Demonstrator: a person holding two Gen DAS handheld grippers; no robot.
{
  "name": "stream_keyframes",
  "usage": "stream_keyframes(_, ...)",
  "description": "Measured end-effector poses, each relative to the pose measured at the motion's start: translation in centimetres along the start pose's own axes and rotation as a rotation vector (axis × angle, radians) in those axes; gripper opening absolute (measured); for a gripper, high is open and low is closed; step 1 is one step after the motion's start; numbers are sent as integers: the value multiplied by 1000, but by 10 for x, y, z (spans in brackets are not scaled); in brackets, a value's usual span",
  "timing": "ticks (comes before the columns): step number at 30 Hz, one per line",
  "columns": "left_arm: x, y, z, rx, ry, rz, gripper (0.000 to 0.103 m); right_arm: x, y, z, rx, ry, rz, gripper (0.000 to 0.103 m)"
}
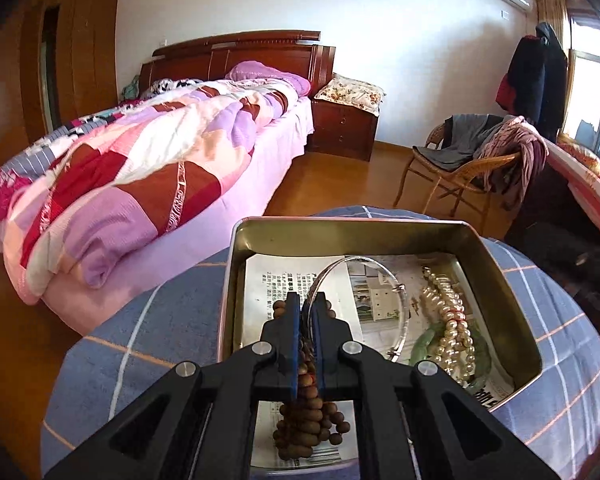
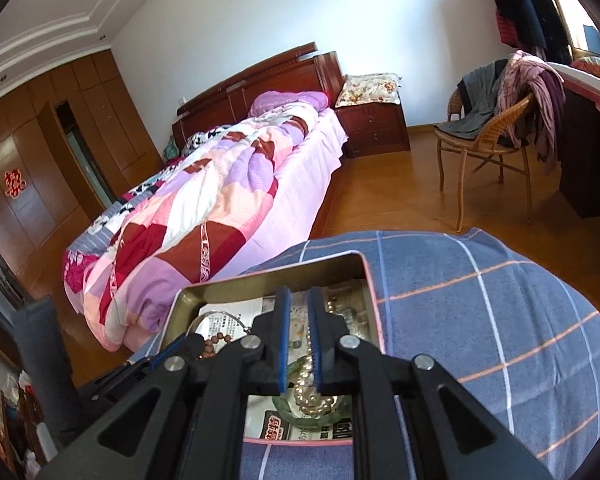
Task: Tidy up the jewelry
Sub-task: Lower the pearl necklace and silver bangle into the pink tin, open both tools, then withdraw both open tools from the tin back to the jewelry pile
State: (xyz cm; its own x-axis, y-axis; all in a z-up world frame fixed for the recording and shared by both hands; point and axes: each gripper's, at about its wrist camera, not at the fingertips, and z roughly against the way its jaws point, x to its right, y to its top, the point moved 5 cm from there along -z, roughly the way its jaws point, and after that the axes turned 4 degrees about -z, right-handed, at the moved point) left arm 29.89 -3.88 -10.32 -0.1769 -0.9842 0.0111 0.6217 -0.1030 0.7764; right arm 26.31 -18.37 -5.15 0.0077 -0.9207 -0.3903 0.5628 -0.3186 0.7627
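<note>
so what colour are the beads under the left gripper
Brown, wood-toned beads, clearest in the left wrist view.

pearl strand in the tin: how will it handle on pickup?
Probably floppy: the pearl strand lies heaped in loose loops, so it should sag and swing from one pinch point. Beads look glossy, so likely slippery between pads. It lies across the green bangle in the tin, so lifting may drag or snag that.
</note>
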Motion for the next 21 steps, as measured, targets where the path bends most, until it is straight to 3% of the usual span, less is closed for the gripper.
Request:
stream_keyframes(1,1,0,0,-2,-4,-3,9,1,1,6,10,-10,2,18)
stream_keyframes(2,2,1,0,-6,-19,-5,15,1,1,12,21,-18,3,29)
stream_keyframes(4,4,2,3,-1,-35,2,34,3,-1,22,39,-35,3,48)
stream_keyframes(6,3,3,10,15,-18,7,58,3,-4,30,56,-60,3,52)
stream_keyframes(10,1,4,28,43,2,-1,60,8,-13,40,43,-79,-11,52)
stream_keyframes(21,-6,-25,70,3,30,-6,61,13,-54,66,-6,-96,-48,52)
